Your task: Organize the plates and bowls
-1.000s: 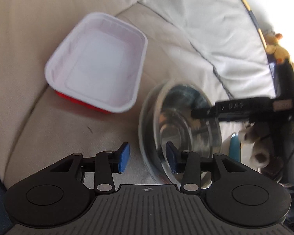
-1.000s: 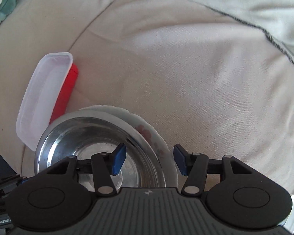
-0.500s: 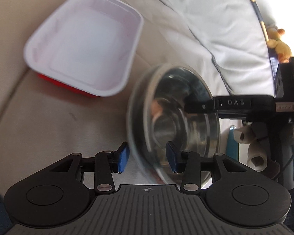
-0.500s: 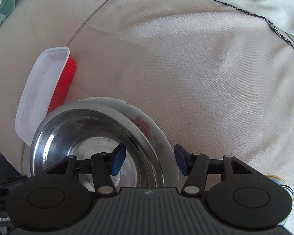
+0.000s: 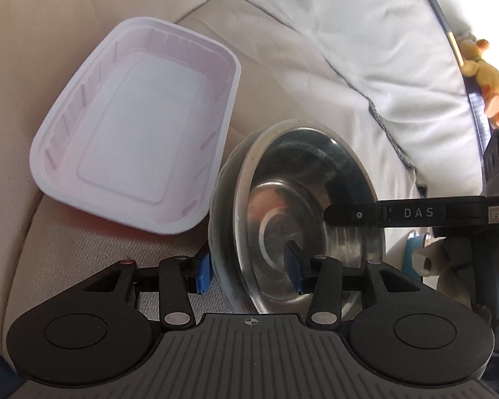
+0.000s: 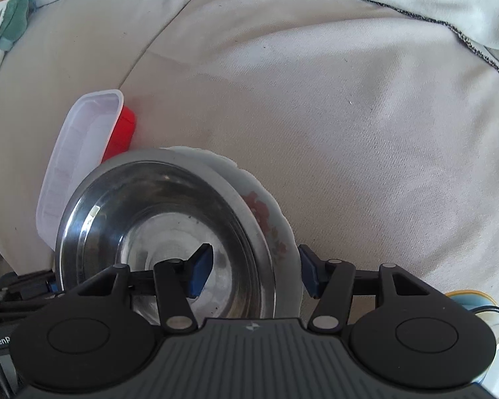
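Plainly, the biggest risk lies with the stacked pair: the steel bowl sits nested in the floral plate on the soft beige sofa cushion, and both grippers straddle the rims of that stack from opposite sides. The left gripper has its jaws spread wide, one pad outside the plate's edge and one inside the bowl, not yet pinching; the right gripper is likewise spread, one pad in the bowl and one beyond the plate's rim. If either closes on both rims together, I judge the slick steel could slide against the glazed plate and the bowl tip out; a lift from one side alone might tilt the stack into the white tray, just beside it. A smaller worry is the cushion yielding and shifting everything. Counted: one cushion seat, one white tray resting on one red tray, one plate, one bowl, two grippers.
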The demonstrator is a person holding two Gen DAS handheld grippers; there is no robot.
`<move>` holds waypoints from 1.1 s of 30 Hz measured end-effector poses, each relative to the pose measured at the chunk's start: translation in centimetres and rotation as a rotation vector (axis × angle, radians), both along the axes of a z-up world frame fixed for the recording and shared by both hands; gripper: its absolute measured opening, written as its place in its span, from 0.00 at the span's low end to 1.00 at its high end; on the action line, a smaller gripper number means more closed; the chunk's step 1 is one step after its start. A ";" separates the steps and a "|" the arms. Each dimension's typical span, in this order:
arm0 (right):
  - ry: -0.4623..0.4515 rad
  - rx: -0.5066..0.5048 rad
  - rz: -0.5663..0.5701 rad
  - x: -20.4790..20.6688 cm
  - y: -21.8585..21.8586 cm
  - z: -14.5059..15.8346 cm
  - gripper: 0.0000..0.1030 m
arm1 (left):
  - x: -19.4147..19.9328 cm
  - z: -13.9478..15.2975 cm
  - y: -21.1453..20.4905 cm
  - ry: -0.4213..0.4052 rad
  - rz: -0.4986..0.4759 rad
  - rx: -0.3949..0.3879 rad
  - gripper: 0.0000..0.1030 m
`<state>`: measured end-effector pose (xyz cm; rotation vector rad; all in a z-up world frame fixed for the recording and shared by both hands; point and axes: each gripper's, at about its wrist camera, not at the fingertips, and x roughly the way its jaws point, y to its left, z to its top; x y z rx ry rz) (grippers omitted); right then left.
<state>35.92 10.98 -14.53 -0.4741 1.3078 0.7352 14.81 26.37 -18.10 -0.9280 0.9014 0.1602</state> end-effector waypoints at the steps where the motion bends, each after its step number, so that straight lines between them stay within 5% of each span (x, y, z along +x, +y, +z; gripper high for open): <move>1: -0.001 0.001 -0.002 0.0 -0.1 0.1 0.55 | 0.0 0.0 0.0 -0.002 0.001 -0.003 0.46; 9: -0.007 -0.010 -0.009 -0.5 0.0 -0.4 0.55 | 0.9 0.2 -0.1 -0.024 -0.022 0.007 0.55; 16: -0.008 -0.014 -0.012 -0.7 -0.5 -0.4 0.54 | 1.5 0.0 0.4 -0.043 -0.022 -0.012 0.54; 21: -0.046 0.018 -0.014 -0.9 -0.7 0.6 0.54 | 0.5 1.4 0.0 -0.040 -0.004 0.042 0.53; 27: -0.308 0.200 0.026 -3.0 -3.6 8.1 0.54 | -1.8 8.3 -0.9 -0.126 0.048 0.202 0.52; 30: -0.412 0.342 0.019 -4.7 -7.1 12.1 0.54 | -2.7 12.7 -2.6 -0.237 0.055 0.275 0.52; 33: -0.610 0.486 -0.040 -6.7 -11.6 15.5 0.54 | -3.0 16.7 -5.1 -0.385 0.024 0.353 0.52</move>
